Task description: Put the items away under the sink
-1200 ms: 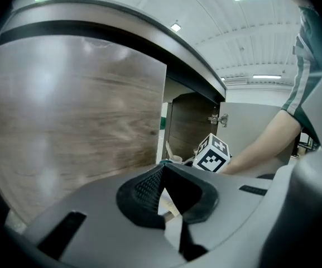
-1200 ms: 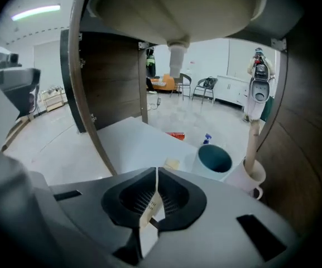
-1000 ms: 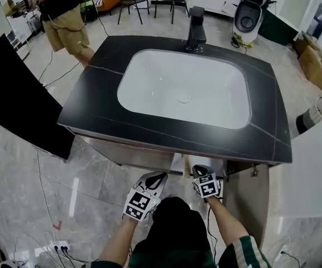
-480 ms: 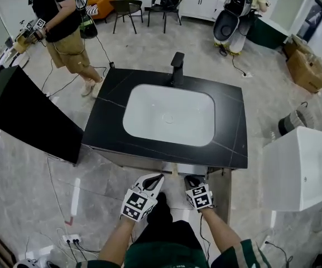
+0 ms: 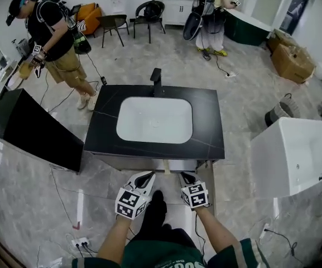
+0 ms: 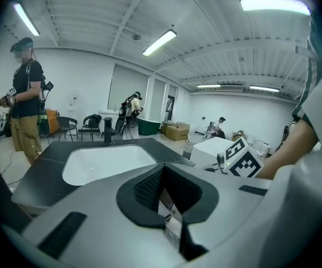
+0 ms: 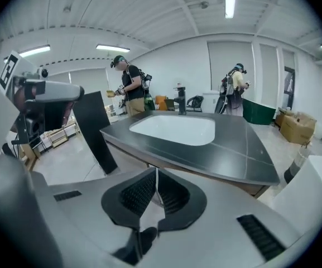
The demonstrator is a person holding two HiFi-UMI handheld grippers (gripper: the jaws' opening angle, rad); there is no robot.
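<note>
The sink unit has a black counter [image 5: 208, 133] with a white basin [image 5: 154, 120] and a black tap [image 5: 156, 81]. It stands just beyond both grippers. My left gripper [image 5: 145, 176] and my right gripper [image 5: 184, 176] are held side by side, high above the floor in front of the unit's near edge. In the left gripper view the left gripper [image 6: 162, 169] has its pads together and empty. The right gripper [image 7: 156, 172] is shut with nothing in it. A tan cabinet door [image 5: 206, 175] stands open under the counter's right end. No loose item shows.
A large black panel [image 5: 32, 127] leans at the left. A white tub [image 5: 294, 155] stands at the right. A power strip [image 5: 80, 242] and cables lie on the floor. Two persons [image 5: 54, 43], chairs [image 5: 149, 13] and cardboard boxes [image 5: 289, 60] are farther back.
Both grippers have risen a long way together, and the head view has risen too. The sink unit now looks smaller and farther below. Both stay shut and empty.
</note>
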